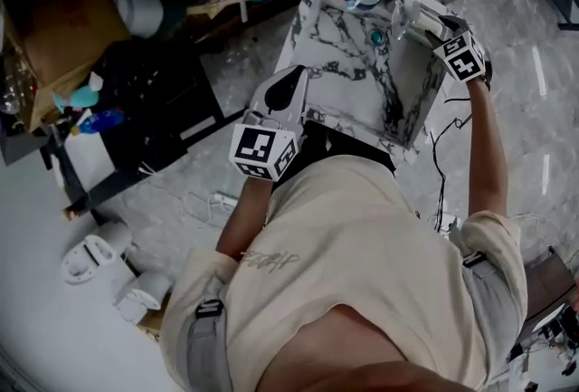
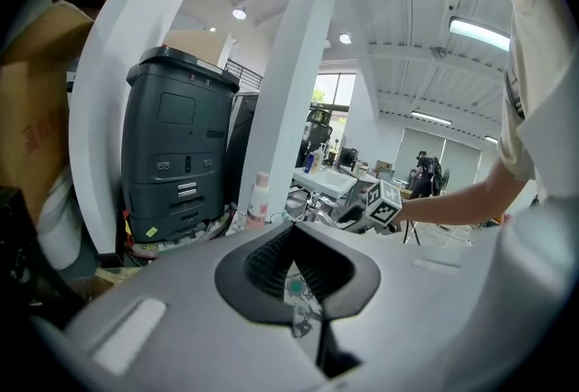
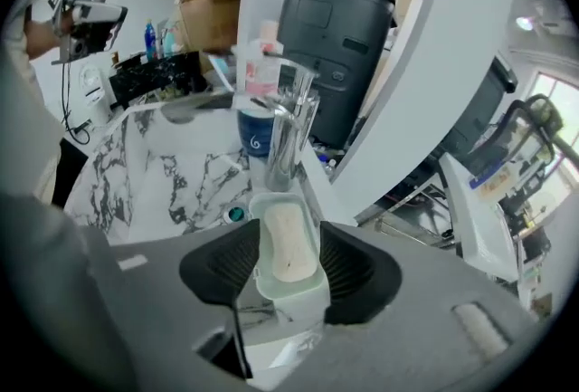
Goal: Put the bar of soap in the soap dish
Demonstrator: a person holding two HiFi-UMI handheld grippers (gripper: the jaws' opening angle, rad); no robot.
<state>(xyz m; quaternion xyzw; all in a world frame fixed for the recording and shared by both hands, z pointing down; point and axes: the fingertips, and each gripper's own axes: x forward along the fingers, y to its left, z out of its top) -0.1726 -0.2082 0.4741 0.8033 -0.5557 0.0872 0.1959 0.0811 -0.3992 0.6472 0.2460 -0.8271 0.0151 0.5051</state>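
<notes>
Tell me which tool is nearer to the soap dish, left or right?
Right. The right tool is directly over the soap dish, jaws open to either side. The left tool is at the sink's near edge, well away.

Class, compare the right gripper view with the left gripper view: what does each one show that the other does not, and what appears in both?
Only the right gripper view shows the bar of soap lying in the soap dish, between the jaws of the open right claw. Only the left gripper view shows the person's right forearm carrying that claw from outside. Both show the dark grey unit, the pink-and-white bottle and the marbled sink.
</notes>
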